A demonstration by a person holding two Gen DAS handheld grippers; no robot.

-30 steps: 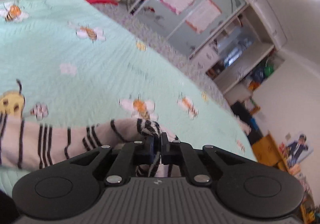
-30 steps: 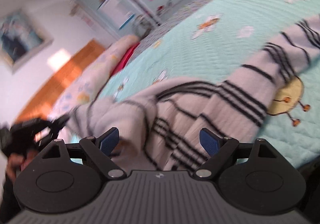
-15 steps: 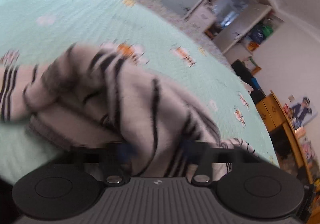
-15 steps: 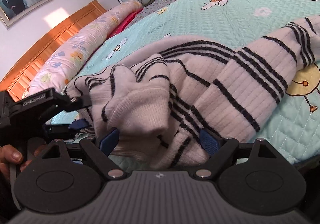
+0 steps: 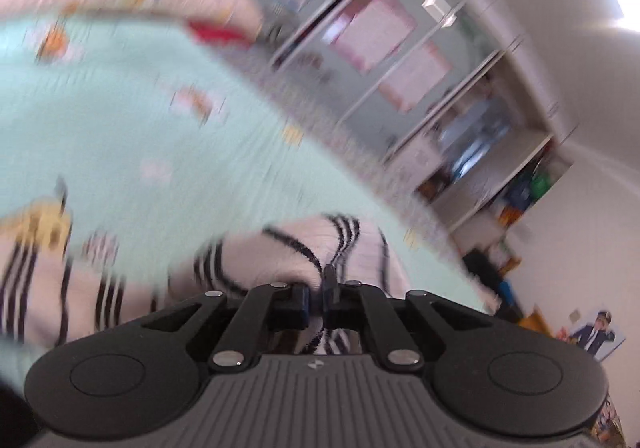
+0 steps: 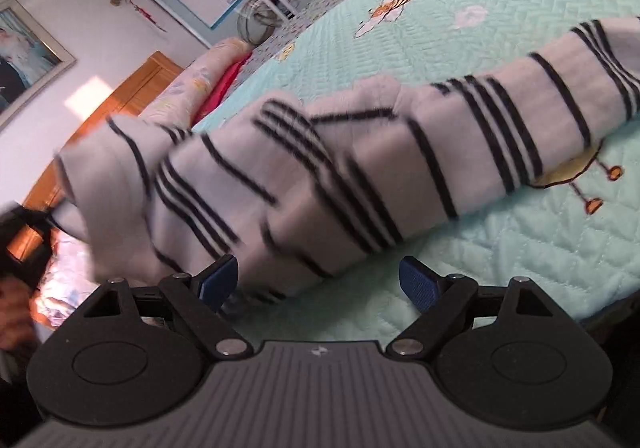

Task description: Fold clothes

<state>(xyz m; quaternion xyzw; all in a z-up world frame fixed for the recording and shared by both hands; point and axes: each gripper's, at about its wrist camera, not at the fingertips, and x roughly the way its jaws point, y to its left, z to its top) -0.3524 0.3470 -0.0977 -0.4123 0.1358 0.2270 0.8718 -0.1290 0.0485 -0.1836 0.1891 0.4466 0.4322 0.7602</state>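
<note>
Striped sweater (image 6: 360, 168), white knit with black bands, lies rumpled on the mint bee-print quilt (image 6: 520, 248), one sleeve stretched out flat toward the far side, the other end bunched and lifted off the quilt. Looks soft, thick, fairly light; it sags and drapes wherever it is not supported, so it will not hold a crease by itself. Ribbed knit should give the pads good purchase, not slippery.

Left gripper (image 5: 316, 302): jaws pressed together, pinching a bunched fold of the sweater (image 5: 304, 248). That view is badly blurred; which part of the garment is held, I cannot tell.

Right gripper (image 6: 318, 282): jaws spread wide, nothing between the pads, sitting just at the near edge of the sweater's body.

Judgement: best taken at a hem, cuff or shoulder seam, where the knit is doubled and firmer; a pinch mid-panel would only pull up a tent of cloth.

Beyond the sweater: long floral pillow (image 6: 192, 88) along the wooden headboard (image 6: 132, 88).
</note>
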